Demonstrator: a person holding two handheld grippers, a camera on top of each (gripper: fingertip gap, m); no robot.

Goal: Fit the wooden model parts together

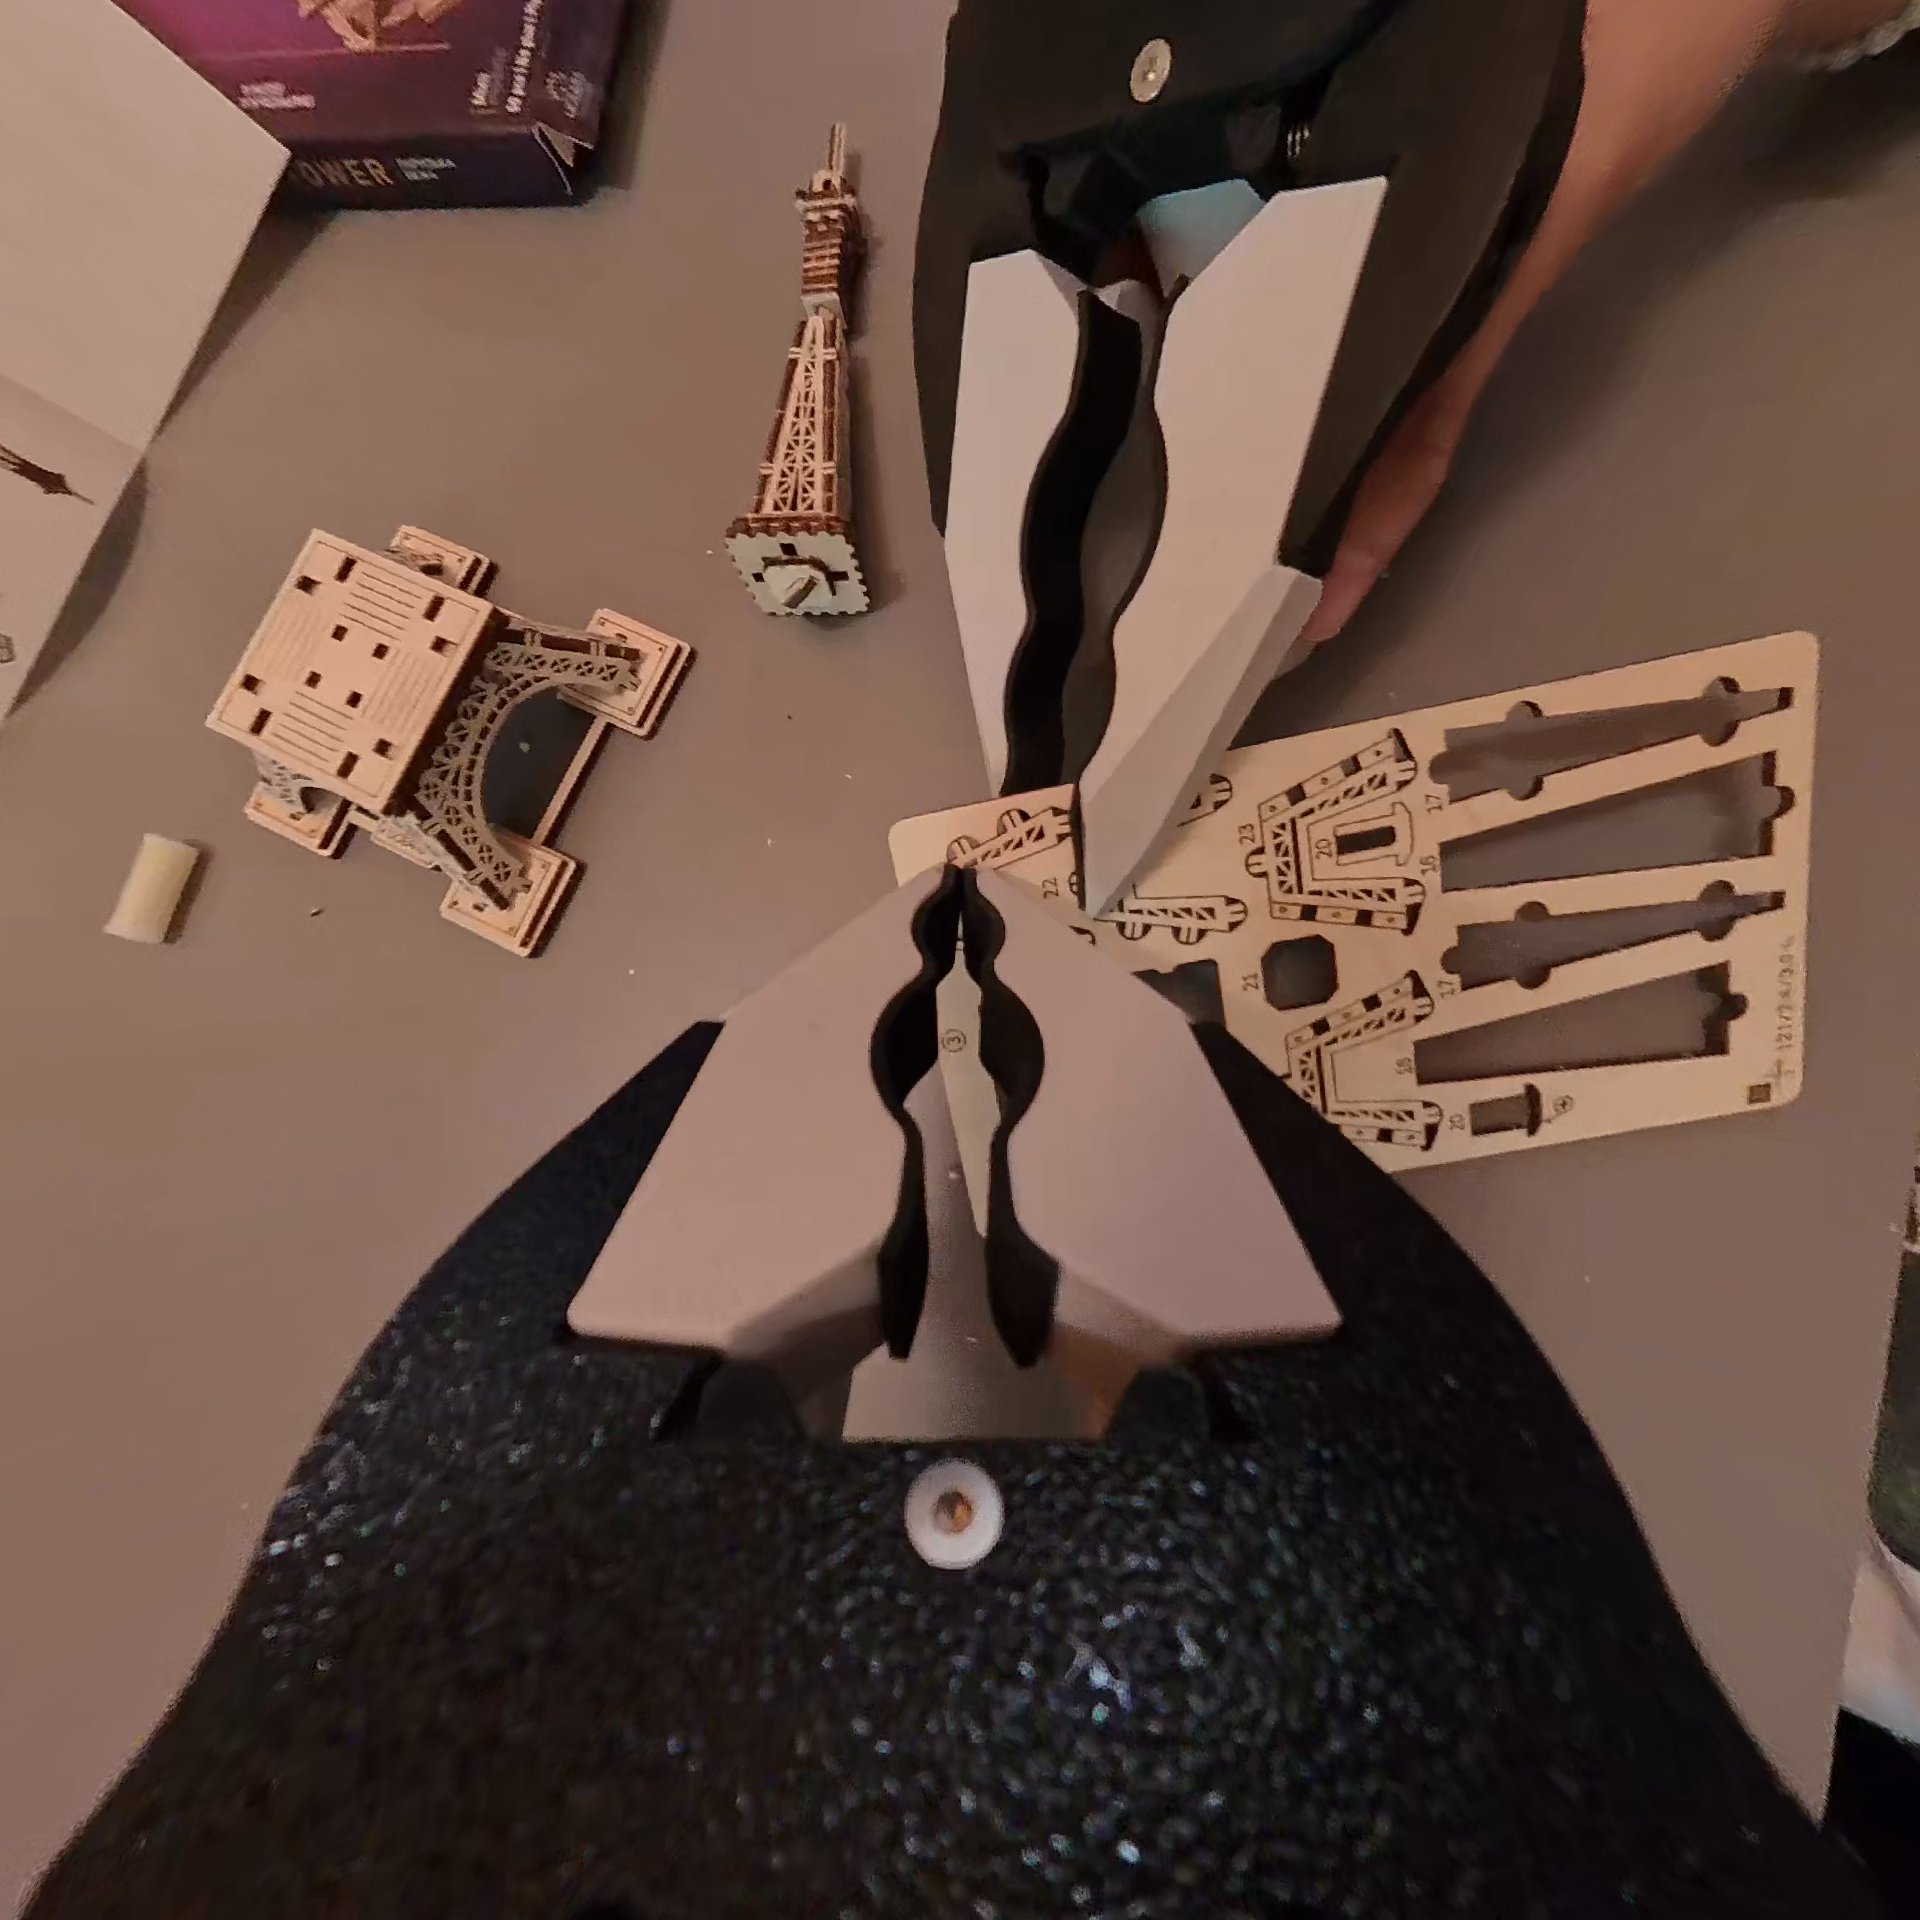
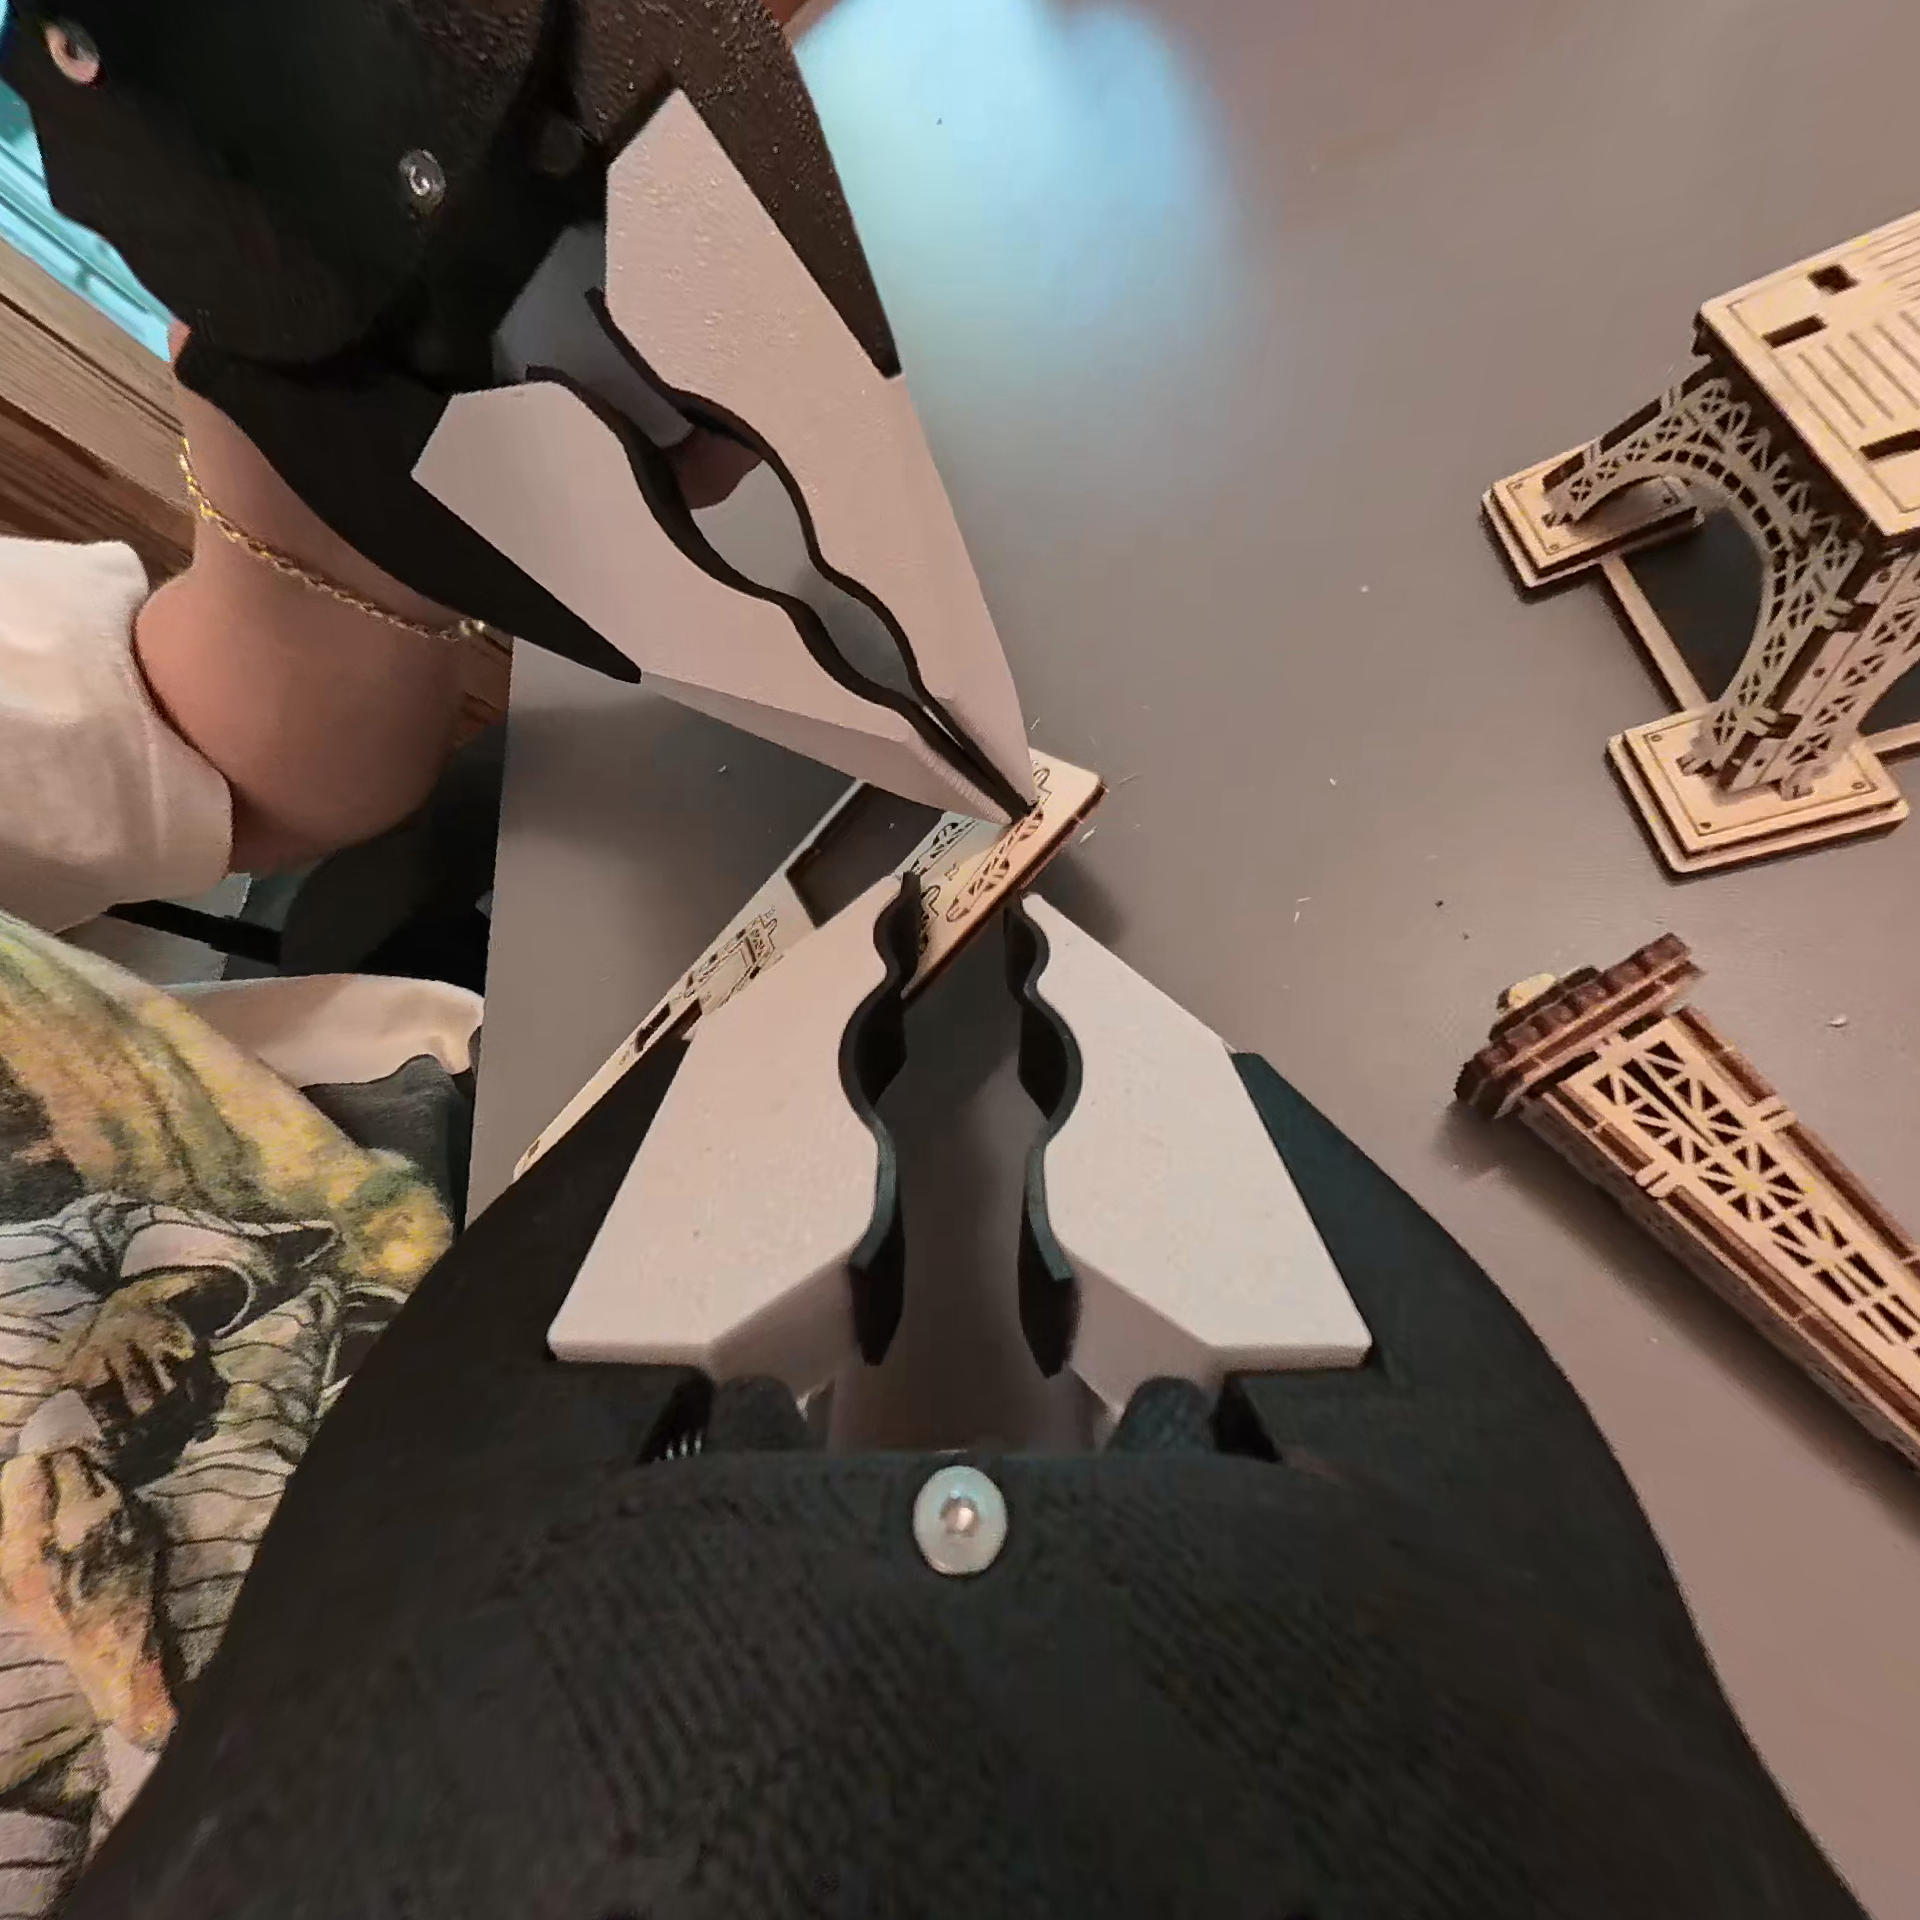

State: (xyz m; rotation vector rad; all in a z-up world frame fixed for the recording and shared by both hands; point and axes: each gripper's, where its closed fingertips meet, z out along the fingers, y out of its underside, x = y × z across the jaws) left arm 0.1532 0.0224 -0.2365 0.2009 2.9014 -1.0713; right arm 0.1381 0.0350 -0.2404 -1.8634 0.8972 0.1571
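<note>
A thin wooden sheet of laser-cut parts lies on the grey table, with one corner lifted. My left gripper is shut on that corner, and in the right wrist view its tips pinch the sheet. My right gripper has its jaws a little apart, with the sheet's edge between the tips. In the left wrist view one of its fingertips rests on the sheet. The built tower base stands to the left. The tower's upper spire lies on its side behind it.
A small pale cylinder lies left of the base. A purple box and white paper sheets are at the far left. The table edge and a person's arm are close on the left of the right wrist view. My left and right fingertips are right by each other. Left tips and right tips are each some 20 cm from the small pale cylinder.
</note>
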